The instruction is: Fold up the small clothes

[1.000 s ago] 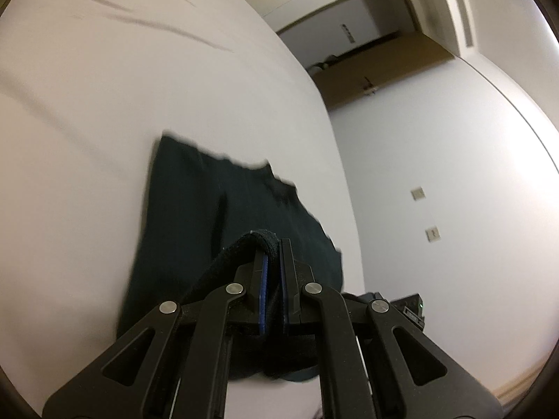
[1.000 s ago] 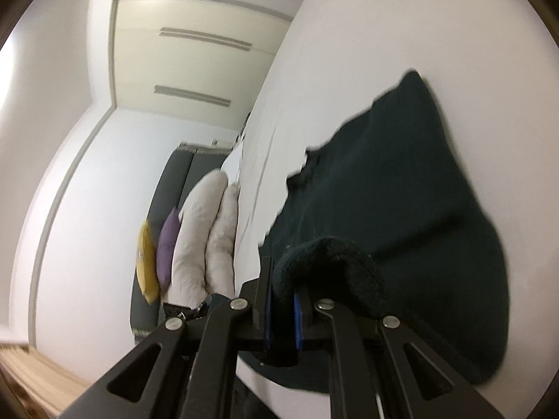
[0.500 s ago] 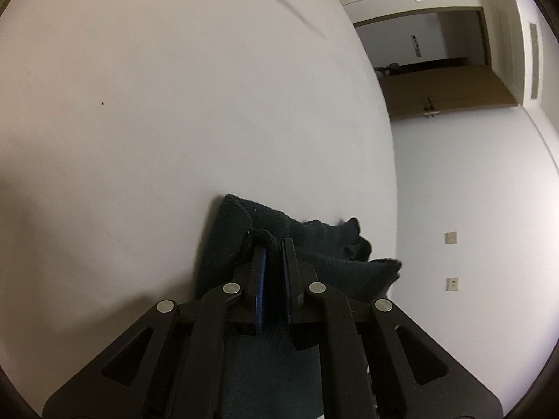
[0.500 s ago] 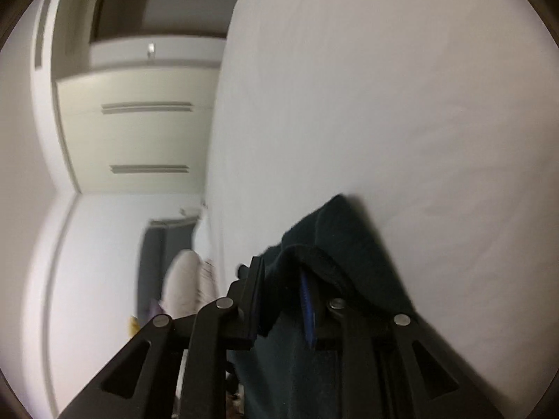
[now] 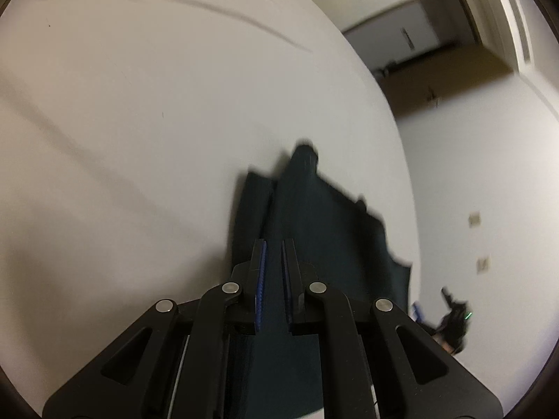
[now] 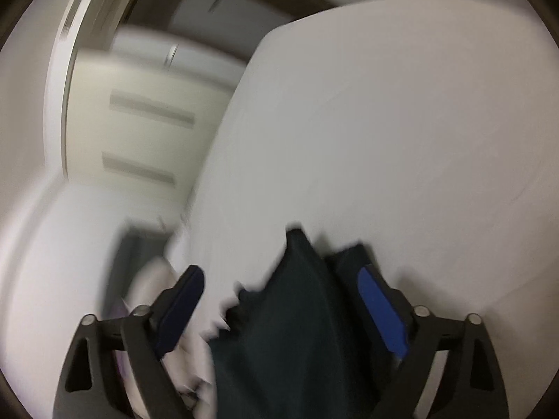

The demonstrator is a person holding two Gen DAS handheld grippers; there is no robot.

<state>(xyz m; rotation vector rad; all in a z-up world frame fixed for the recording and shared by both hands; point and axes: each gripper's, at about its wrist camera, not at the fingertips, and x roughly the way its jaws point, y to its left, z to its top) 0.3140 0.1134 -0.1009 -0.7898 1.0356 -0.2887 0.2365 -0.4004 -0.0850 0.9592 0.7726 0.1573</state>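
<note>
Half a second ago both grippers were clamping the dark garment; now the right gripper is standing wide open, its blue-padded fingers spread to either side of the cloth, and the left gripper is showing a narrow gap between its pads, with dark cloth seen through that gap but no fold pinched at the tips as before, so whether it is gripping anything cannot be told. The garment is lying on the white bed, doubled over itself, with an upper layer overlapping a narrower strip along its left side; both views are blurring with motion. In the right wrist view the garment is lying between the open fingers, reaching a point toward the middle of the bed. It is sitting close to the bed's edge on the side facing the wall, with some cloth appearing to reach that edge, while a broad stretch of sheet is lying bare ahead of it and to the left. Pale pillows are showing blurred beside the left finger in the right wrist view. Containers are not appearing in either view.
</note>
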